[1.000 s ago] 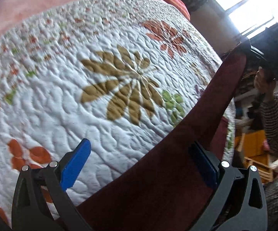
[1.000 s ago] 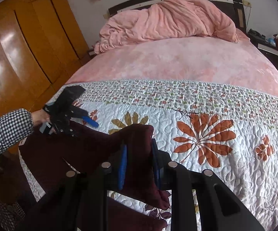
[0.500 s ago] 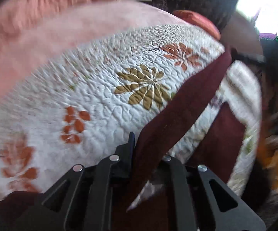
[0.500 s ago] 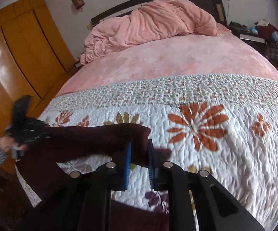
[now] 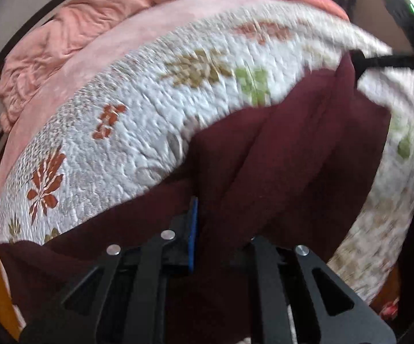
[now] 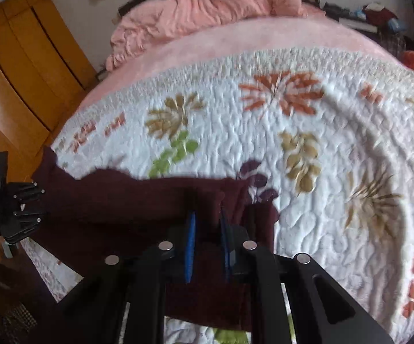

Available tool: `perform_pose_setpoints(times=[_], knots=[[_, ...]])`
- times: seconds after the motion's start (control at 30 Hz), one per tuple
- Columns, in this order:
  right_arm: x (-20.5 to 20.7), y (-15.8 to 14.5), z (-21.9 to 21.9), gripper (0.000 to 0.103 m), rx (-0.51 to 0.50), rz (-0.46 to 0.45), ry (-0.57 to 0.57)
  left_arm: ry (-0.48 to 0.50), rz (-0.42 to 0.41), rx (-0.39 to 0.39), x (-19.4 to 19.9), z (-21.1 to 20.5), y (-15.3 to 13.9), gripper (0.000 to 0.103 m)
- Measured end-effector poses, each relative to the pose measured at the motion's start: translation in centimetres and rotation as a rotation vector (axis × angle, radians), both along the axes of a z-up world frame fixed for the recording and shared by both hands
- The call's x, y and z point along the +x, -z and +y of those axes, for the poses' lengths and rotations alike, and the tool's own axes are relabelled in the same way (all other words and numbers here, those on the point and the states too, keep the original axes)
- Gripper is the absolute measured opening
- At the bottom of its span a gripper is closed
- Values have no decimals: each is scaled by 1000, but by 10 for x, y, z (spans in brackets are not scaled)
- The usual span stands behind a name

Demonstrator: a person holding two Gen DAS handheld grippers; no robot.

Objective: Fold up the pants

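The dark maroon pants stretch between my two grippers over the white floral quilt. My left gripper is shut on one end of the pants; cloth bunches over its right finger. My right gripper is shut on the other end of the pants, the blue pads pinching a fold. In the right wrist view the left gripper shows at the far left, at the bed's edge. In the left wrist view the right gripper shows blurred at the upper right.
A pink blanket is heaped at the head of the bed. A wooden wardrobe stands left of the bed. Cluttered nightstand items sit at the far right. The quilt spreads ahead of the right gripper.
The left gripper has closed on the pants. Both grippers have swung toward the bed's foot edge, pulling the pants taut between them and low over the quilt.
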State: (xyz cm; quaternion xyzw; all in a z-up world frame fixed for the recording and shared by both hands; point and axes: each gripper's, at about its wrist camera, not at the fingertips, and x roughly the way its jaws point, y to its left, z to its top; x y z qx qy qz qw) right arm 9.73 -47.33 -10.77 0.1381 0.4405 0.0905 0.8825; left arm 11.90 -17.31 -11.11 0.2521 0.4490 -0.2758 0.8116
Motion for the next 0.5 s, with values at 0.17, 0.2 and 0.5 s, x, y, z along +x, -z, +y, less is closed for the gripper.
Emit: perform_pose_setpoints(times=[0.17, 0.2, 0.5], knots=[[-29, 8, -3, 15, -33, 36, 9, 8, -9, 34, -37, -15, 6, 12], [-36, 24, -4, 15, -29, 83, 18, 6, 3, 51, -43, -18, 17, 13], [-77, 32, -15, 62, 98, 117, 164, -46, -12, 80, -67, -20, 59, 17]])
